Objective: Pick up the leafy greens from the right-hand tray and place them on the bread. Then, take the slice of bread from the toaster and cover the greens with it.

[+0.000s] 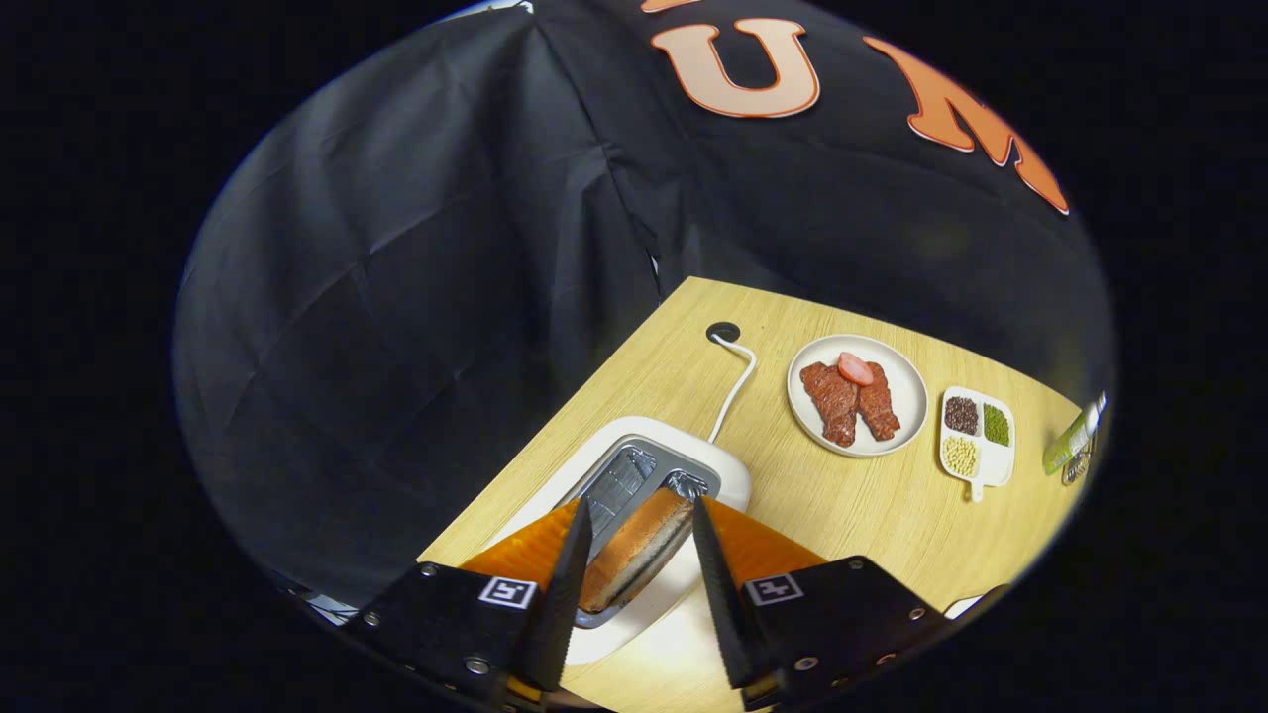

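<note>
The fingers (639,569) stand apart, straddling the slice of bread (639,555) that sits up in one slot of the toaster (728,475); neither finger appears to press on it yet; a good grasp likely means closing squarely on the slice's two flat faces and lifting straight up, so it clears the slot without snagging; beyond, on the table (842,515), a plate of meat (897,371) and a divided dish of beans (1001,460) lie well apart from the toaster.
</note>
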{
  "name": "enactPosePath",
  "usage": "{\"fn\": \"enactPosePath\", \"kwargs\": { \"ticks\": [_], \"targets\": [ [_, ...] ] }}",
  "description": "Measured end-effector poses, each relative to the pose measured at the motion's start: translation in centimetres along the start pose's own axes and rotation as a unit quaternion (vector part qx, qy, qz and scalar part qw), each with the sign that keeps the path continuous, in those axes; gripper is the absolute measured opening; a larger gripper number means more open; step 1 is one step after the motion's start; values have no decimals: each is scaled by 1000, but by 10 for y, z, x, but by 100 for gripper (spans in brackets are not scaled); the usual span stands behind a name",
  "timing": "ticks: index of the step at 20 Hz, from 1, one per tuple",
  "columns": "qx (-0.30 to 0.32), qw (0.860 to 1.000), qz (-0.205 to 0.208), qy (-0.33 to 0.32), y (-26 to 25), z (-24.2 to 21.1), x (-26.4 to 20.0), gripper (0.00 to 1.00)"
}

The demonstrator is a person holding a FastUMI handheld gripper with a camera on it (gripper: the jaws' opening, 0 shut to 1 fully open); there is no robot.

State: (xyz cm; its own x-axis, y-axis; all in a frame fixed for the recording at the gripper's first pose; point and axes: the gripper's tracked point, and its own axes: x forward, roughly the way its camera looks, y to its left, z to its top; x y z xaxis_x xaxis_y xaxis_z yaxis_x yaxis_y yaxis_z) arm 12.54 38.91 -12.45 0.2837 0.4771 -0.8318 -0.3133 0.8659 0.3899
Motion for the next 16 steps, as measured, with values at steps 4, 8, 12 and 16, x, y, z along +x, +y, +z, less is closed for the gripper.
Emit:
{"fn": "enactPosePath", "kwargs": {
  "ticks": [4, 8, 12, 16],
  "targets": [
    [-10, 1000, 14, 10, 4, -3, 0, 39],
    [6, 999, 42, 20, 12, -8, -5, 17],
    [27, 998, 55, -4, 12, 0, -23, 10],
    [17, 997, 61, -33, 9, 9, -42, 9]
  ]
}}
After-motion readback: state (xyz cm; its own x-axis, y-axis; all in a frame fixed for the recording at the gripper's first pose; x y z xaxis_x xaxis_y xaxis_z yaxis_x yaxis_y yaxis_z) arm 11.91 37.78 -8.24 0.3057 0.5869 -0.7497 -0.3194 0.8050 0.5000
